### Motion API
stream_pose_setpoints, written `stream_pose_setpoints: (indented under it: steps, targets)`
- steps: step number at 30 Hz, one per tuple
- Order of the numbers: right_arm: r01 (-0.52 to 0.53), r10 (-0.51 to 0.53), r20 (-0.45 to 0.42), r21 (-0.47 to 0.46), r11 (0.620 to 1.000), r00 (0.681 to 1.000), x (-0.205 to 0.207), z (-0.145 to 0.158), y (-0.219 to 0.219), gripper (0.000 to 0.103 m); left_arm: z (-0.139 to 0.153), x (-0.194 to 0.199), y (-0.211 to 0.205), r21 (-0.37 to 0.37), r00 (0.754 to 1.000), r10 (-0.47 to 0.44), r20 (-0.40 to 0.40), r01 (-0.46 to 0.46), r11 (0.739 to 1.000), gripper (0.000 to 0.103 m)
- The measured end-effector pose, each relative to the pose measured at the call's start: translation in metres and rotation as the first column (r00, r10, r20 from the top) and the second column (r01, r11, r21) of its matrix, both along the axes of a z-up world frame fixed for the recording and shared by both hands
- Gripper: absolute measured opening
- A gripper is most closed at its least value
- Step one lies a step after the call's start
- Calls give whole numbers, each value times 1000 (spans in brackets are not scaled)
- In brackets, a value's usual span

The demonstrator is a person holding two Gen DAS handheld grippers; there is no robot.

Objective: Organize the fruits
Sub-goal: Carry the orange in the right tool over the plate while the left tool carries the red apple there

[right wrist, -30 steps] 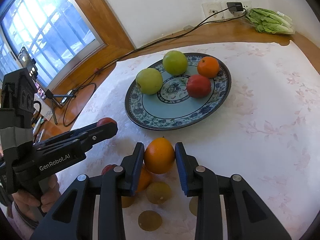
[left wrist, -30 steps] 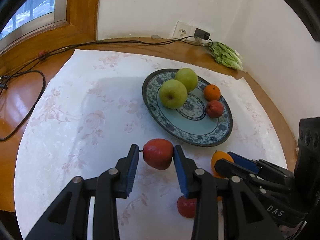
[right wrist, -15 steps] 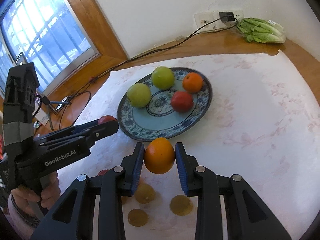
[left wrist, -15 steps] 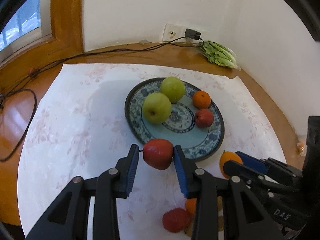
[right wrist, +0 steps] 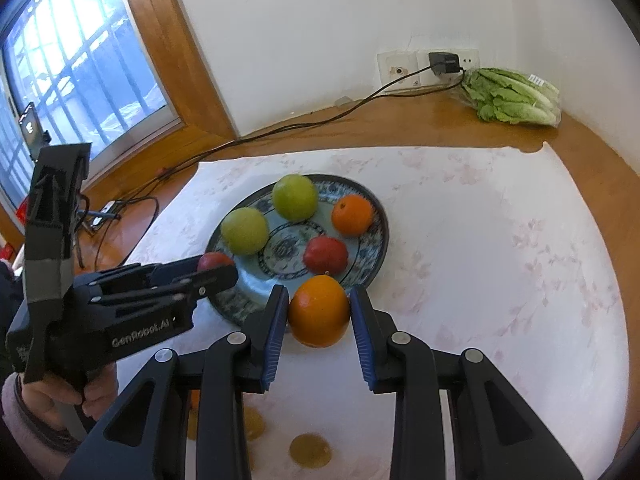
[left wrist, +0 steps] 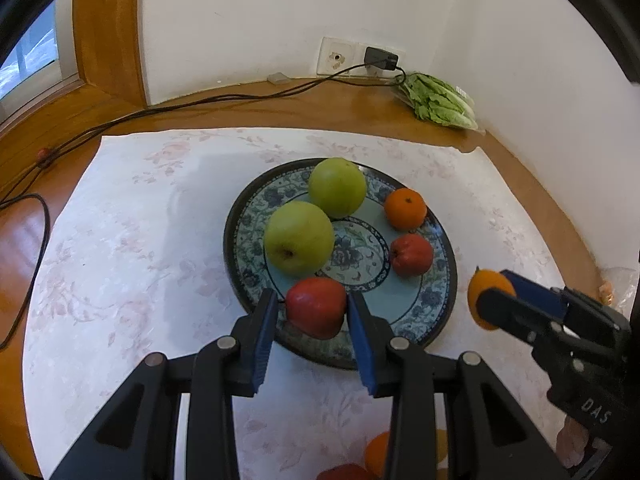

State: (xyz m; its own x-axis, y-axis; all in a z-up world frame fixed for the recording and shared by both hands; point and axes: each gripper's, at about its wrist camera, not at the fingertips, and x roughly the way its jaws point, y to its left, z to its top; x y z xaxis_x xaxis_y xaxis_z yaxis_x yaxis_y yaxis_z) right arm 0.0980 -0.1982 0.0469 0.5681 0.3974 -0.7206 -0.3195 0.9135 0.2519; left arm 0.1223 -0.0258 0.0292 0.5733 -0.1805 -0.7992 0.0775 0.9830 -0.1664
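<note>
Four fruits sit on the patterned plate [left wrist: 442,312]; left gripper [left wrist: 312,314] clamps a red apple [left wrist: 316,306], right gripper [right wrist: 319,312] an orange [right wrist: 319,310], more fruit [left wrist: 376,454] remains off-plate

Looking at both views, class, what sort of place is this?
Probably a room in a home: a wooden table in a corner by a window, with a floral cloth, a patterned plate of fruit, bagged lettuce and a wall socket.
</note>
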Motion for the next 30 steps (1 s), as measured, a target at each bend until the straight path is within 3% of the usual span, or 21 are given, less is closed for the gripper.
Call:
stream_pose_setpoints:
  steps: [20, 30]
  targets:
    - [38, -35, 34, -79, 996, 999, 38, -15, 14, 33, -9, 38, 3, 5, 1000, 13, 25, -13, 1000, 37]
    - [53, -51, 40, -49, 997, 998, 48, -25, 12, 33, -12, 43, 1, 17, 999, 19, 40, -20, 1000, 37]
